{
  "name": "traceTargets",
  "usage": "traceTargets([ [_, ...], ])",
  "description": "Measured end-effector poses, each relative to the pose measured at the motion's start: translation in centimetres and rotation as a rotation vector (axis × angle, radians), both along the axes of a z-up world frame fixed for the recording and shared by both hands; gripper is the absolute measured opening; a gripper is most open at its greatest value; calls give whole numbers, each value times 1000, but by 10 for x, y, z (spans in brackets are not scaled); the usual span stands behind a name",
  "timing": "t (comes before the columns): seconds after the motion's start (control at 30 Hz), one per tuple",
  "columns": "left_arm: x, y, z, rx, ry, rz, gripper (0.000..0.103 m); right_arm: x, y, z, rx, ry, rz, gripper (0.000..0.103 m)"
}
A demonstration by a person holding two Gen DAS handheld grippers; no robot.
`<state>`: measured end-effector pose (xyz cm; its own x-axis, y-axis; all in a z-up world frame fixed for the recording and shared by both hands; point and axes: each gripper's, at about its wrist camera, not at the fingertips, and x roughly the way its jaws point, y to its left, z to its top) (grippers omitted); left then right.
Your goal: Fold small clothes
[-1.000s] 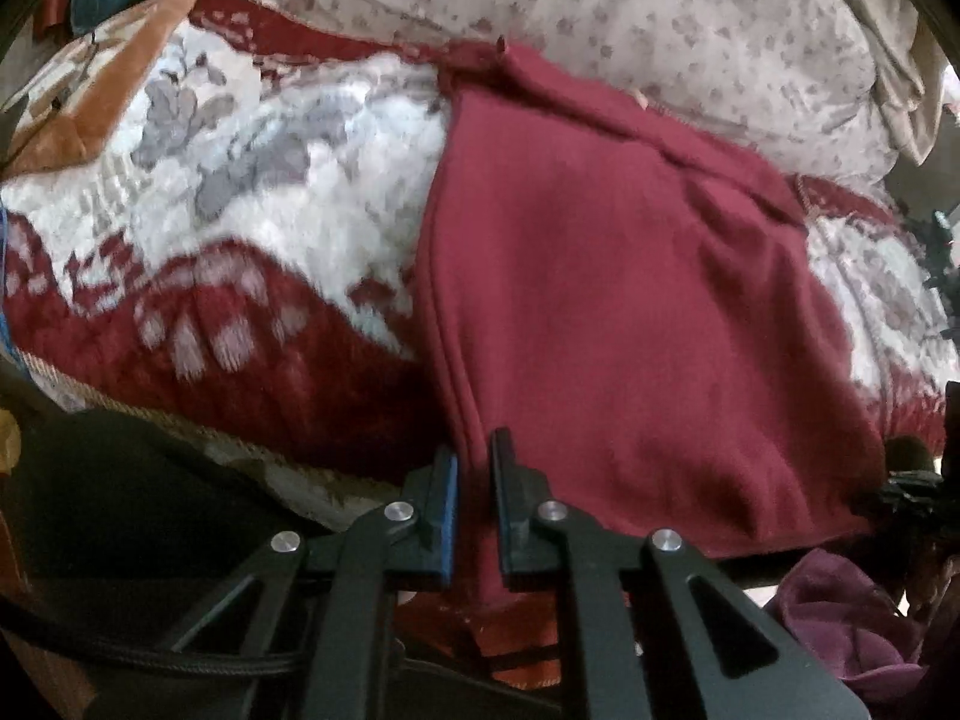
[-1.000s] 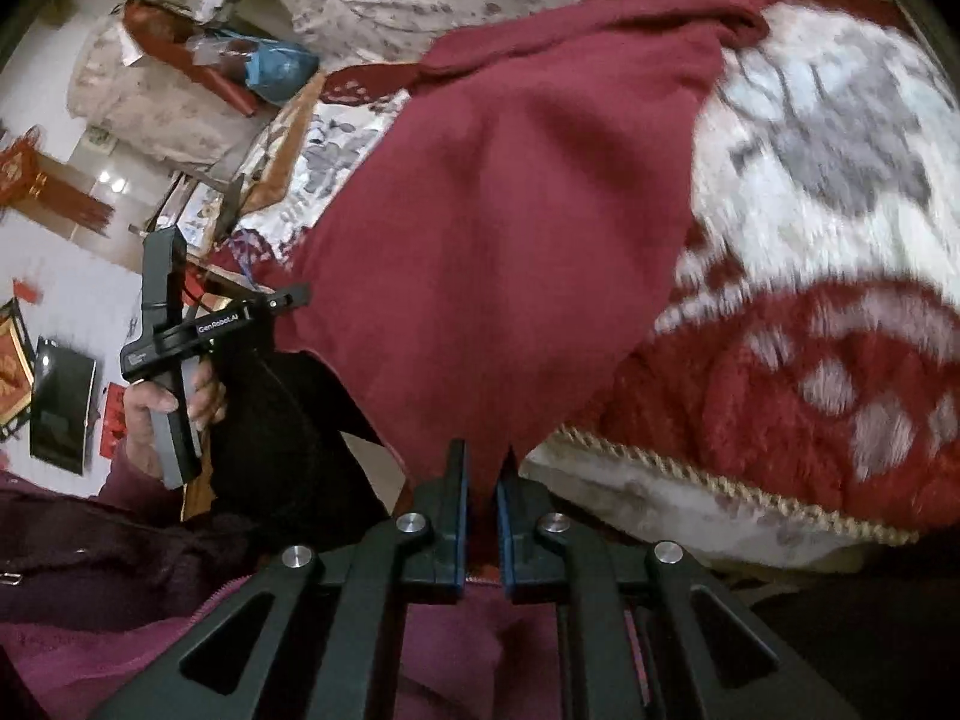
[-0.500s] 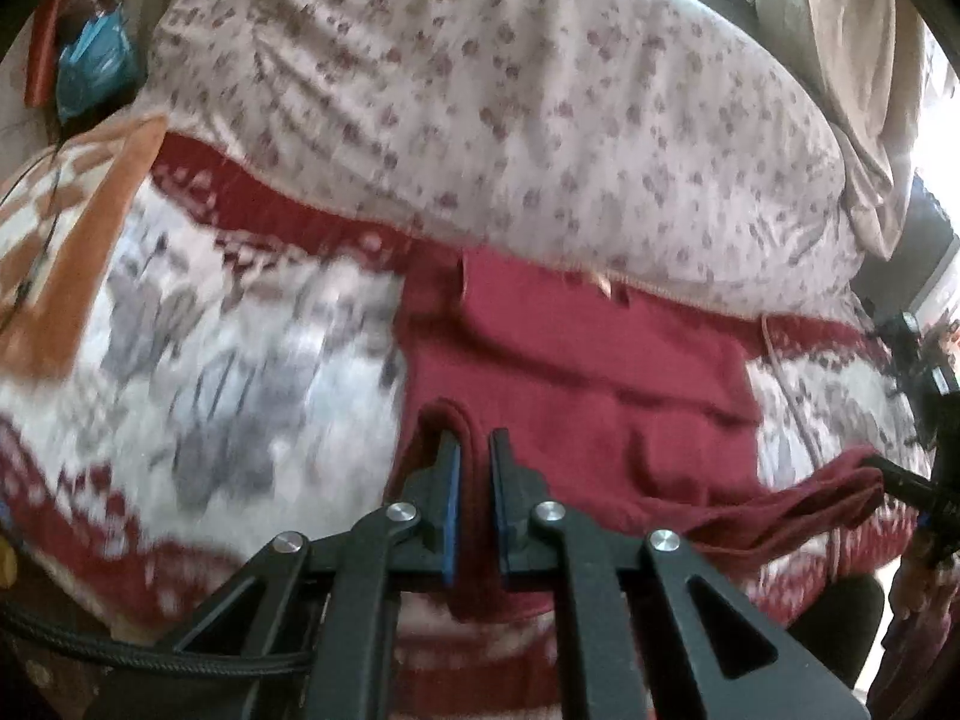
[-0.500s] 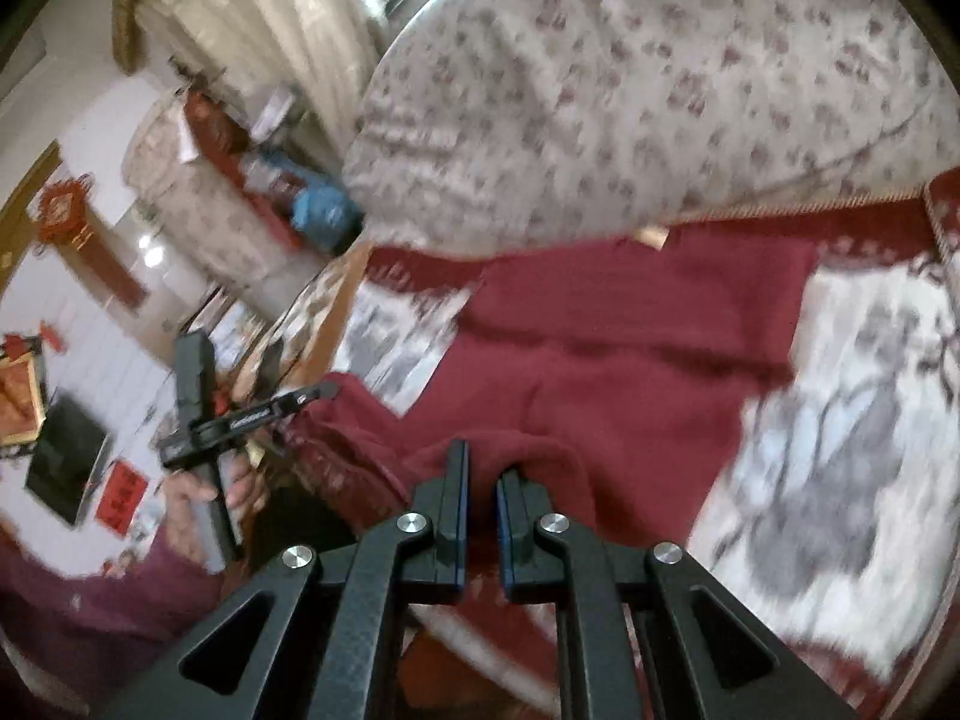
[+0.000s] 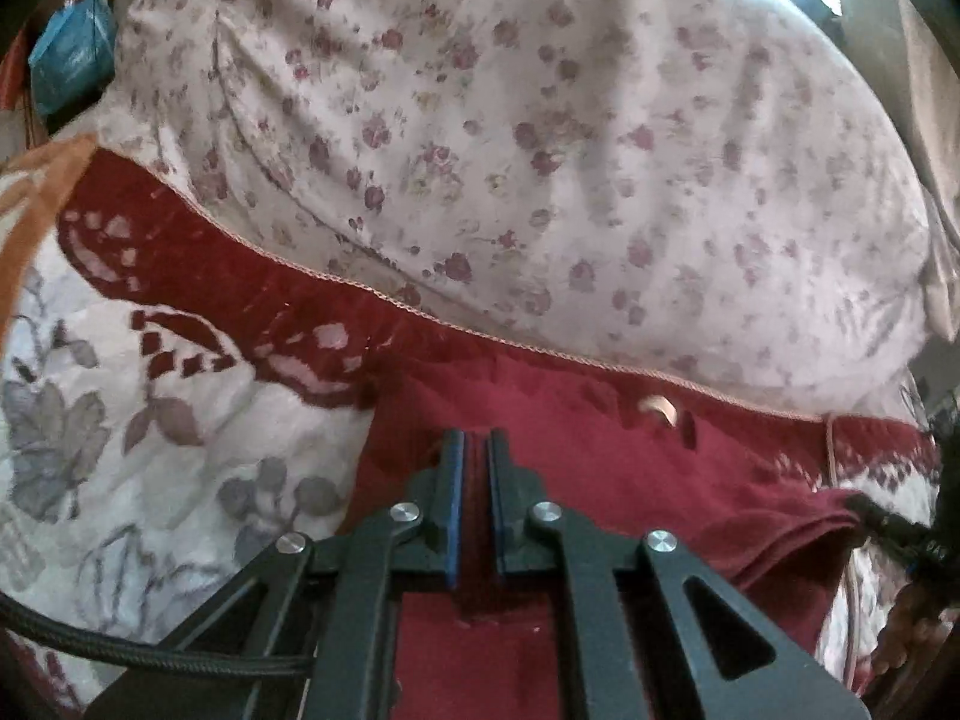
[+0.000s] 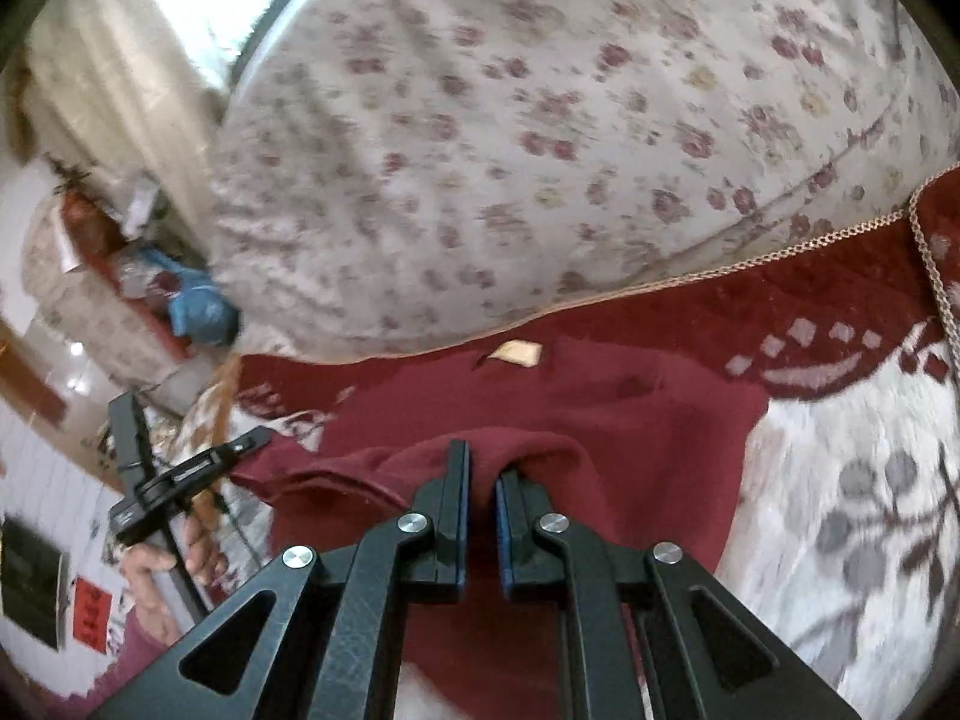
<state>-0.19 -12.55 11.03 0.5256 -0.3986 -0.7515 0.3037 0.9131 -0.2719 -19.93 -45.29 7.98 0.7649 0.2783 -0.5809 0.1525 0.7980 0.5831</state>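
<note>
A dark red knit garment lies on a red and white floral blanket, its tan neck label towards the far side. My left gripper is shut on the garment's lower left corner, carried up over its body. My right gripper is shut on the lower right corner of the garment, also folded over the body. The left gripper shows at left in the right wrist view. The right gripper's tip shows at the right edge of the left wrist view.
A large quilt with small flowers is heaped just behind the garment; it also fills the right wrist view. The blanket spreads to both sides. A blue bag and room clutter lie far left.
Both grippers have carried the garment's bottom edge up from the bed's front edge and over towards the collar. The hem now lies folded over the upper body.
</note>
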Motion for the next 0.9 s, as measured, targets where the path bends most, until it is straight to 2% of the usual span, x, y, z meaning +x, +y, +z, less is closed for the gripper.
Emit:
traceTargets([
  [0.13, 29, -1, -18, -39, 20, 34, 9, 36, -15, -23, -1, 49, -25, 9],
  [0.2, 40, 0, -20, -35, 7, 54, 25, 50, -19, -32, 4, 50, -31, 9],
  [0.23, 42, 1, -19, -44, 4, 49, 48, 56, -19, -35, -20, 48, -38, 10],
  [0.27, 45, 4, -17, -74, -5, 47, 61, 61, -18, -35, -48, 45, -37, 10],
  [0.33, 46, 10, -12, -93, -22, 56, 63, 67, -15, -31, -108, 43, -29, 11],
  [0.4, 42, 11, -7, -58, -42, 54, 69, 67, -16, -26, -118, 41, -37, 15],
  [0.43, 39, 12, -6, -30, -50, 52, 69, 63, -18, -22, -97, 28, -47, 26],
  [0.47, 36, 13, -5, -4, -54, 49, 70, 58, -20, -20, -82, 12, -56, 47],
  [0.53, 32, 13, -9, 38, -50, 41, 71, 42, -24, -14, -103, -16, -109, 74],
  [0.6, 28, 13, -17, 76, -28, 17, 72, 32, -27, -11, -136, -8, -135, 75],
  [0.7, 22, 10, -28, 120, -10, -11, 72, 26, -26, -13, -131, 14, -89, 75],
  [0.83, 20, 6, -32, 143, -22, -14, 72, 52, -12, -32, -214, 109, -47, 75],
  [0.87, 20, 5, -33, 152, -23, -15, 72, 61, -11, -40, -213, 138, -37, 70],
  [0.9, 20, 5, -35, 162, -23, -14, 72, 71, -10, -49, -209, 168, -24, 59],
])
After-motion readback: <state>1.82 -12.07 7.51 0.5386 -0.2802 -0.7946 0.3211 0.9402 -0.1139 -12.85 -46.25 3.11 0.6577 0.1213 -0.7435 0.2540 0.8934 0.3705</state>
